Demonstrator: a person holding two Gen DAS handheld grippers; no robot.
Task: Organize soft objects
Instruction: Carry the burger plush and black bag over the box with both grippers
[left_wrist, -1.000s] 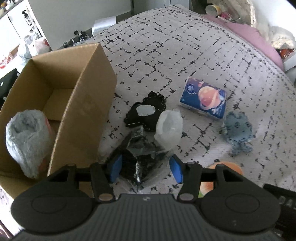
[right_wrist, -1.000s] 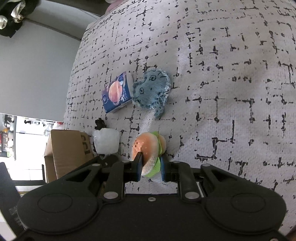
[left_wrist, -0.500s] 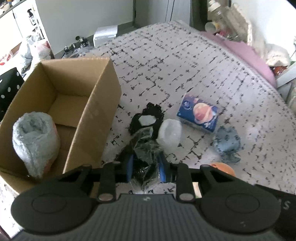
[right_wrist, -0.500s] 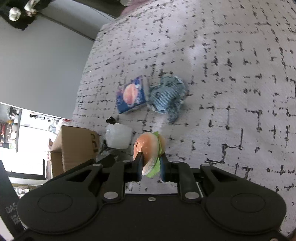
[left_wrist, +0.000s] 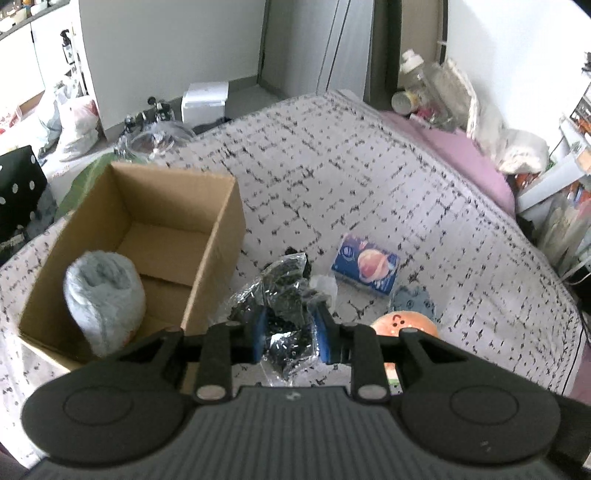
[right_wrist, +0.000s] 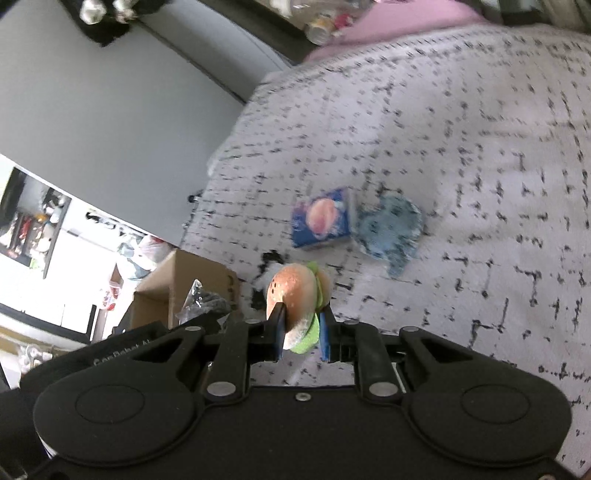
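My left gripper (left_wrist: 290, 328) is shut on a clear plastic bag of black fabric (left_wrist: 282, 295) and holds it above the bed, just right of an open cardboard box (left_wrist: 159, 206). A fluffy grey-blue roll (left_wrist: 105, 295) stands in the box. My right gripper (right_wrist: 301, 328) is shut on a plush burger toy (right_wrist: 295, 295), lifted off the bed; the toy also shows in the left wrist view (left_wrist: 404, 323). A blue tissue pack (left_wrist: 365, 264) and a blue denim plush (right_wrist: 388, 229) lie on the bedspread (left_wrist: 369, 184). The white soft object is mostly hidden behind the bag.
The bed's far edge drops to a cluttered floor with bags (left_wrist: 77, 122) and a white box (left_wrist: 205, 101). A pink pillow (left_wrist: 469, 158) and clutter lie at the bed's right side. The box (right_wrist: 184, 284) sits at the bed's left edge.
My left gripper closed on the bagged black fabric and lifted it up off the bed. My right gripper rose with the burger toy, still gripped.
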